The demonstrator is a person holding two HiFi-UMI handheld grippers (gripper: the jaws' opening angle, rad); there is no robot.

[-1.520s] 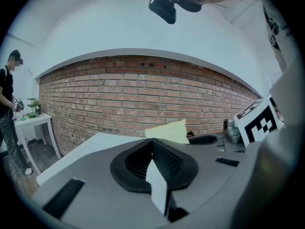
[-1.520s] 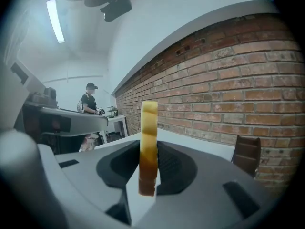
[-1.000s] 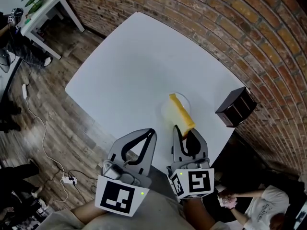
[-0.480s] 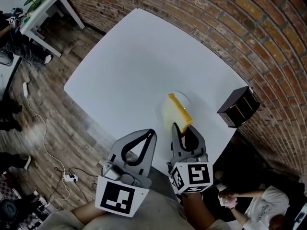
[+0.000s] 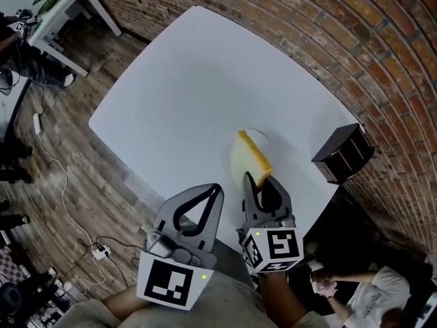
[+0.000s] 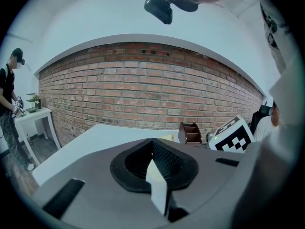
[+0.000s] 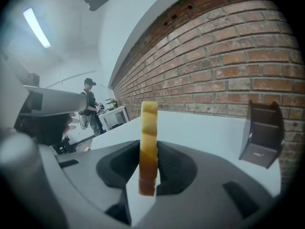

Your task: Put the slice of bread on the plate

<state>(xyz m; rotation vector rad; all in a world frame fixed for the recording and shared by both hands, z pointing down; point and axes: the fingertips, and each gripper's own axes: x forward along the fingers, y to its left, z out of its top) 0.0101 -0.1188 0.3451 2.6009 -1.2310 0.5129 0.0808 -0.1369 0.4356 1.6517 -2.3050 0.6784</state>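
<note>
On the white table (image 5: 184, 94) lies a pale plate (image 5: 262, 137). A yellow-crusted slice of bread (image 5: 251, 157) stands on edge just over it, with my right gripper (image 5: 263, 182) shut on its near end. In the right gripper view the bread (image 7: 148, 142) rises upright between the black pads. My left gripper (image 5: 216, 187) hangs beside the right one at the table's near edge, shut with nothing in it. In the left gripper view its pads (image 6: 164, 159) meet.
A dark wooden box (image 5: 343, 152) stands at the table's right corner by the brick wall, right of the plate. A white side table (image 5: 61, 5) and floor cables (image 5: 48, 162) lie off to the left. A person (image 7: 90, 104) stands far off.
My right gripper has sunk a little toward the plate with the bread still in it. The left gripper has stayed put.
</note>
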